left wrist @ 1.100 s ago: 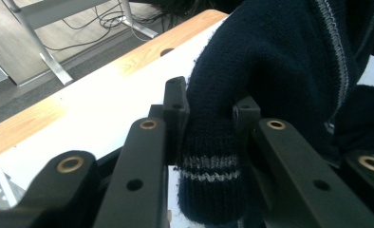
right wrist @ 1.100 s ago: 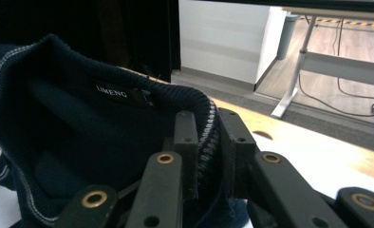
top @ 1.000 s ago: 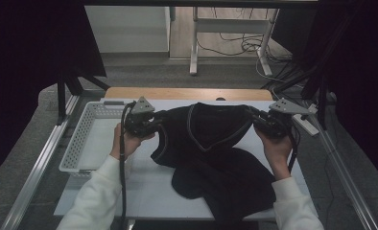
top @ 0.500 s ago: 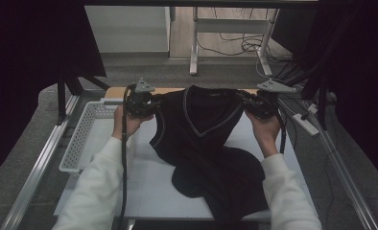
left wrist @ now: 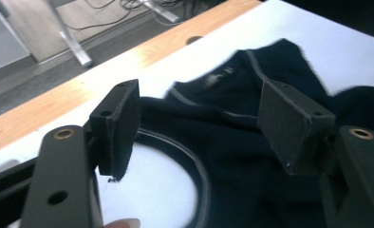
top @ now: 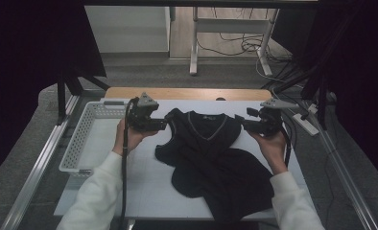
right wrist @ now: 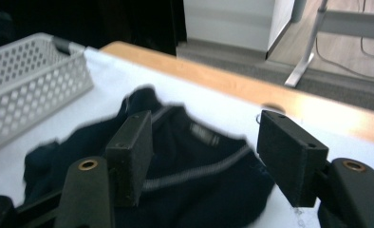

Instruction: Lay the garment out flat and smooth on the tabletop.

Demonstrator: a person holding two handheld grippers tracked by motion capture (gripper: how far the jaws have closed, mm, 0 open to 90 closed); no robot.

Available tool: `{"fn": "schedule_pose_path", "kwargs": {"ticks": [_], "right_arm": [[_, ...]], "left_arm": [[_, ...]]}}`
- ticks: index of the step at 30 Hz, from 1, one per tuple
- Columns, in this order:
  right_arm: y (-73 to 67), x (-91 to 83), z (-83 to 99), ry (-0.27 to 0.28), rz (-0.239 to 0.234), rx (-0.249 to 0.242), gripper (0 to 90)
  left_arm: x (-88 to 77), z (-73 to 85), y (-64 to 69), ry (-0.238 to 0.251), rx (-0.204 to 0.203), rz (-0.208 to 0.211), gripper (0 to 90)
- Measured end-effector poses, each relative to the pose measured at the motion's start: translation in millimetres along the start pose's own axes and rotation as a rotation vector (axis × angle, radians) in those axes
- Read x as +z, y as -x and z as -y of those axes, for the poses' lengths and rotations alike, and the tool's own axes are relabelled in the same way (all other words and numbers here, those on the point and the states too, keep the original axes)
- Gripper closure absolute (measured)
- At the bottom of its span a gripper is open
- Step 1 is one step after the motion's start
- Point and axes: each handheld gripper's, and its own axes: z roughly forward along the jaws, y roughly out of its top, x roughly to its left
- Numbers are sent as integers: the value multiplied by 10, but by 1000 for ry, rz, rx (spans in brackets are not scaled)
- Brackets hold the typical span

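A: How far along is this?

B: The top point(top: 211, 153) lies on the table point(top: 144, 177), neck end spread toward the far edge, V-neck up. I'd judge the laying-out about done at the shoulders; the lower half is bunched near the person and wants smoothing.

A: And the grippers?

B: The left gripper point(top: 159, 125) and right gripper point(top: 241, 125) sit at either shoulder. Both have just been opening, and now the jaws stand spread, pinching nothing.

A: Where's the cloth against the pads?

B: In each gripper view it lies beyond the pads point(left wrist: 123, 126), not pressed by them. The basket point(top: 88, 139) stands left
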Motion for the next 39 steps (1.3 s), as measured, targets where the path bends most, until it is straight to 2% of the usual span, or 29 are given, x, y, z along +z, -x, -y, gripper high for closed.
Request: {"fn": "schedule_pose_path", "kwargs": {"ticks": [5, 9, 13, 22, 29, 35, 39], "right_arm": [[-126, -171, 259, -27, -24, -19, 365], [-240, -227, 396, -48, -54, -39, 366], [-337, -219, 485, -66, -88, -50, 369], [-572, -280, 664, -86, -150, -92, 383], [-889, -388, 809, -127, -222, -136, 396], [-1236, -417, 974, -193, -299, -194, 421], [-1472, -350, 1106, -260, -355, -235, 425]], "left_arm": [[-76, 167, 167, 3, 17, 26, 310], [-86, 295, 231, 11, 7, 44, 307], [-68, 370, 264, 15, -3, 58, 304], [-23, 498, 305, 9, -32, 62, 296], [-42, 592, 366, -5, -30, 64, 295], [-13, 604, 404, -18, -14, 73, 292], [6, 614, 407, -25, -16, 73, 289]]}}
